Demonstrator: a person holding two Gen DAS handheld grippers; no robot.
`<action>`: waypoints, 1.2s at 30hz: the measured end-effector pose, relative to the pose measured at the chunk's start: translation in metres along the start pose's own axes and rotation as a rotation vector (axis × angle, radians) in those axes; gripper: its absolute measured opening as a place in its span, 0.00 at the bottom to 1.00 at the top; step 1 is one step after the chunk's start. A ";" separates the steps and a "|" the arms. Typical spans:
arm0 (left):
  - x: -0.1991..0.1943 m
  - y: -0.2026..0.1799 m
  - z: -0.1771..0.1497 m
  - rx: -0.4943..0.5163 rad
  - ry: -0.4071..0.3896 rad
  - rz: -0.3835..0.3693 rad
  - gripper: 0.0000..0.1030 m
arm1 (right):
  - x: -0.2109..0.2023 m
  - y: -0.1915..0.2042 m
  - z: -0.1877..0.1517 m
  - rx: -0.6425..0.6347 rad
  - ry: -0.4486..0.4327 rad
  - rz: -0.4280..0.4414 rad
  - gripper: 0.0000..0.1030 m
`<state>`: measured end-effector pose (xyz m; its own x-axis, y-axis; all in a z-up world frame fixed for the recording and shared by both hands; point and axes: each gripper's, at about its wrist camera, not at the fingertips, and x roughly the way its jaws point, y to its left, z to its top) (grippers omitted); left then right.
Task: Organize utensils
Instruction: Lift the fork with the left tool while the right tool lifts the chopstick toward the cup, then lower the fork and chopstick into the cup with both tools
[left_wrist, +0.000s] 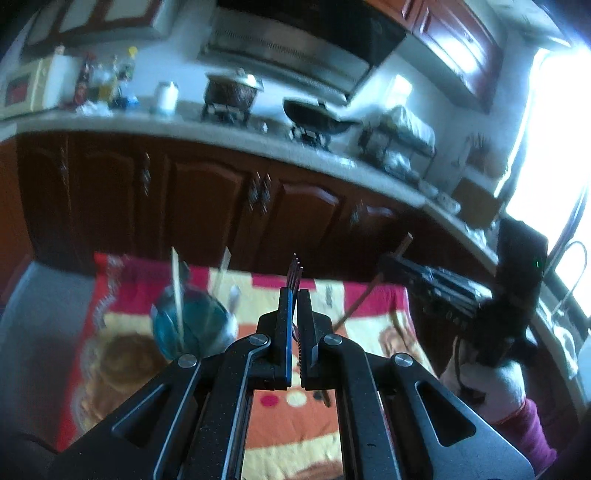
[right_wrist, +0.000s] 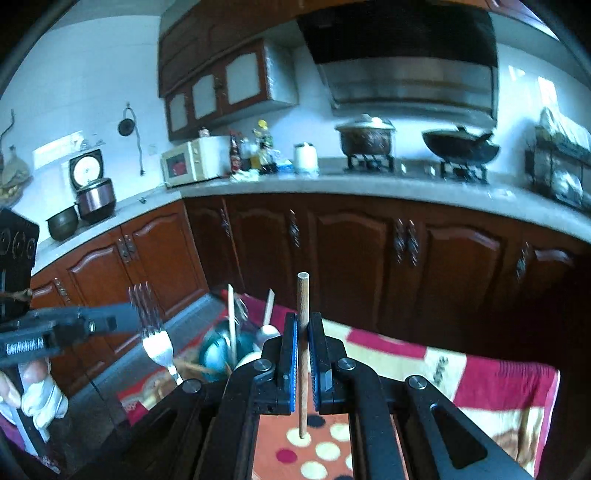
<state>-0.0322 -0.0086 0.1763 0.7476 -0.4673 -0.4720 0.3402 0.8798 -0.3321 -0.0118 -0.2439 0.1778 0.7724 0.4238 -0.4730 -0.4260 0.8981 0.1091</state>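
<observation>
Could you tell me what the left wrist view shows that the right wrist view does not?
Only the left wrist view shows the bright window. Only the right wrist view shows the rice cooker and the whole fork in the left gripper. Both show the teal cup holding utensils, the patterned cloth, and the wooden stick clamped in the right gripper.

Work surface: desk (right_wrist: 517, 398) covered by a patterned blanket (left_wrist: 122, 284) in red, orange and cream with coloured dots near the front. Whether the desk shows bare anywhere, cannot tell.

On the blanket, far left area: a blue-green bowl (left_wrist: 192, 325), tilt unclear through blur. Standing in it: pale chopsticks (right_wrist: 231, 325) leaning upward, and spoons (right_wrist: 266, 332) at its right rim. A brownish stick (right_wrist: 192, 366) lies just beside the bowl, contact uncertain.
</observation>
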 end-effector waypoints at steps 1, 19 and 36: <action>-0.005 0.004 0.008 0.001 -0.019 0.014 0.01 | 0.000 0.005 0.008 -0.012 -0.010 0.005 0.05; 0.011 0.091 0.062 0.042 -0.119 0.321 0.01 | 0.064 0.066 0.085 -0.067 -0.060 0.114 0.05; 0.087 0.118 0.004 0.060 0.069 0.370 0.01 | 0.204 0.052 0.027 0.038 0.178 0.136 0.05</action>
<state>0.0755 0.0549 0.0992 0.7869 -0.1200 -0.6053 0.0887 0.9927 -0.0815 0.1358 -0.1074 0.1105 0.6121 0.5172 -0.5982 -0.5001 0.8392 0.2138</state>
